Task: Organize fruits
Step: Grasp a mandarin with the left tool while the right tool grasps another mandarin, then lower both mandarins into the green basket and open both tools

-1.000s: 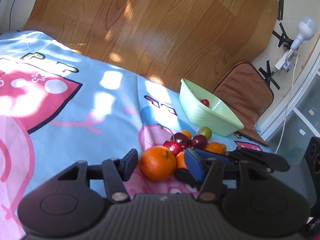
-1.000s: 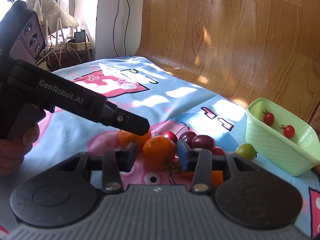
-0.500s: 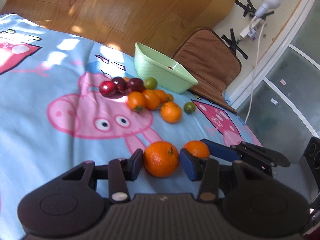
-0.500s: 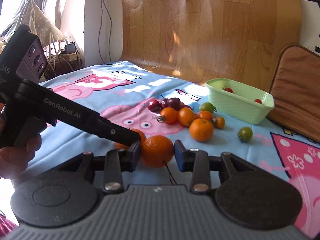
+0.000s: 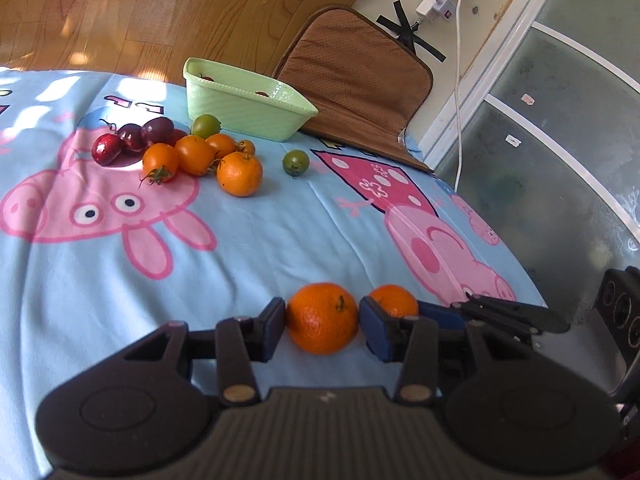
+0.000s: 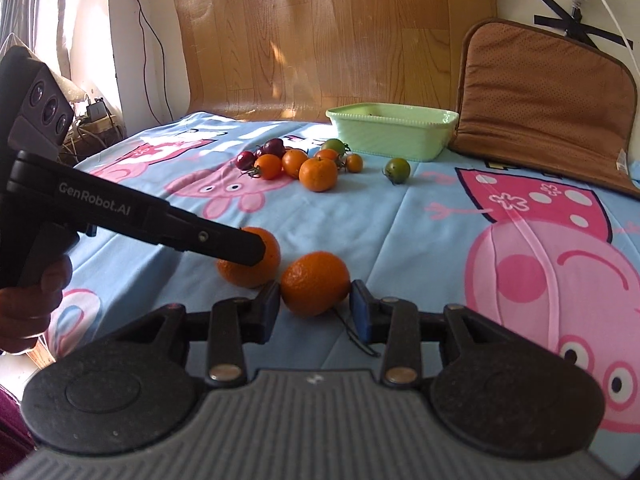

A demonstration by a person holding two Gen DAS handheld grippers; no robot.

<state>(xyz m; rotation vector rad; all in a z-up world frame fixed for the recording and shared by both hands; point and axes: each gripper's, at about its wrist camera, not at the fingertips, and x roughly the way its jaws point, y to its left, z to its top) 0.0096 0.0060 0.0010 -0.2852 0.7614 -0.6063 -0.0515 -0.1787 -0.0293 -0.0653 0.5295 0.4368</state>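
My left gripper (image 5: 322, 320) is shut on an orange (image 5: 322, 318) low over the blue cartoon cloth near its front edge. My right gripper (image 6: 314, 304) is shut on a second orange (image 6: 315, 282) right beside it; that orange also shows in the left wrist view (image 5: 394, 300). The left gripper's orange shows in the right wrist view (image 6: 250, 270), partly hidden by the left gripper's finger. Farther back lies a pile of fruit: an orange (image 5: 239, 173), orange tomatoes (image 5: 195, 155), dark red ones (image 5: 132, 138) and green ones (image 5: 296, 162).
A pale green basket (image 5: 244, 110) holding small red tomatoes stands behind the pile. A brown cushion (image 5: 352, 76) leans against the wall to its right. A wall socket with a white cable (image 5: 458, 80) lies at the far right. The cloth's right edge drops off (image 5: 532, 280).
Both grippers have carried their oranges away from the fruit pile toward the near edge of the cloth. The pile and basket now lie farther off.
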